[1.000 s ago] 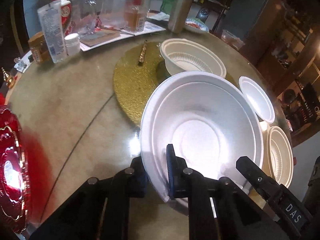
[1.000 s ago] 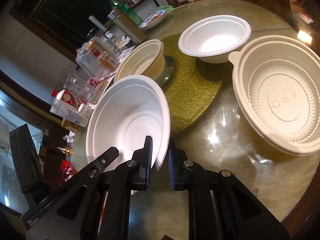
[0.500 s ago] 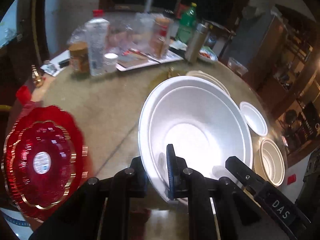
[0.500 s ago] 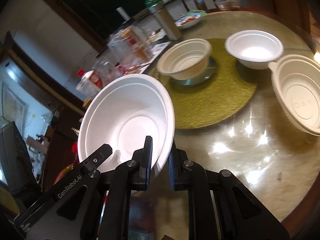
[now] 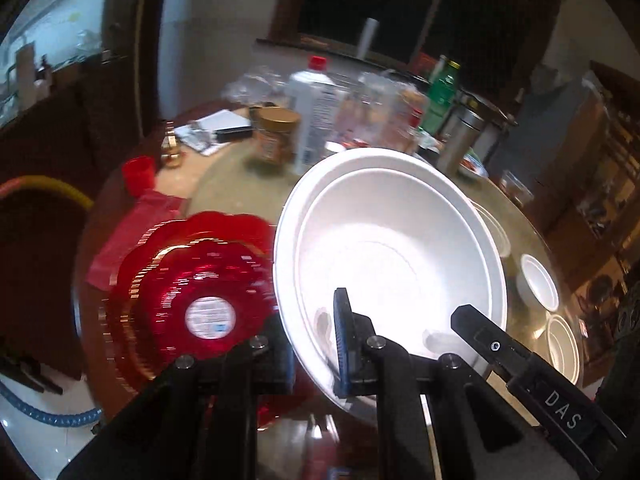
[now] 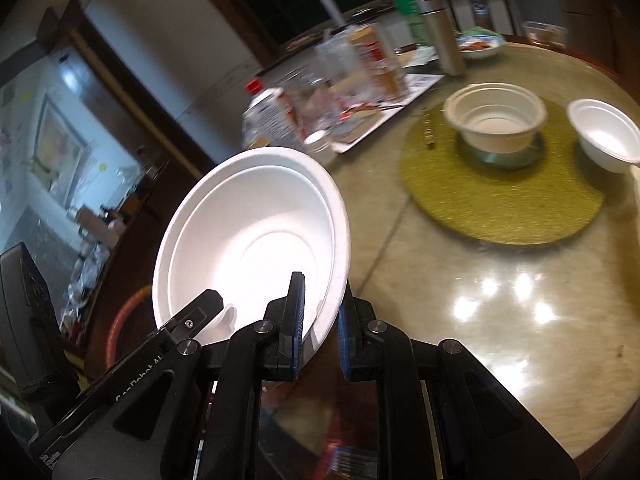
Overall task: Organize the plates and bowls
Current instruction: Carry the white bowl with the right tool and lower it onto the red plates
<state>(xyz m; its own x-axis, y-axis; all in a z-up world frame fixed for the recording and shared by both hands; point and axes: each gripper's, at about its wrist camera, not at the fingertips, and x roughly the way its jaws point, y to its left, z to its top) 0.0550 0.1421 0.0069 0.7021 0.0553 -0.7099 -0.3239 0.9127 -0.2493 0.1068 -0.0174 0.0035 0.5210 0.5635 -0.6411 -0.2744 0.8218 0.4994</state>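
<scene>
Beside the red plates [image 5: 192, 280], white bowl [image 5: 392, 240] clamped by left gripper [image 5: 316, 344] and right gripper [image 6: 320, 320].

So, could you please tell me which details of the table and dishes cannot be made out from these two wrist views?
- Sticker on the scalloped red plastic plates, left wrist view: motion blur makes its print unreadable.
- Table under the large white foam bowl, both views: hidden by the bowl.
- Ribbed cream plastic lid, right wrist view: cut off by the right edge.
- Bottle labels at the back, both views: blurred and too small.
</scene>
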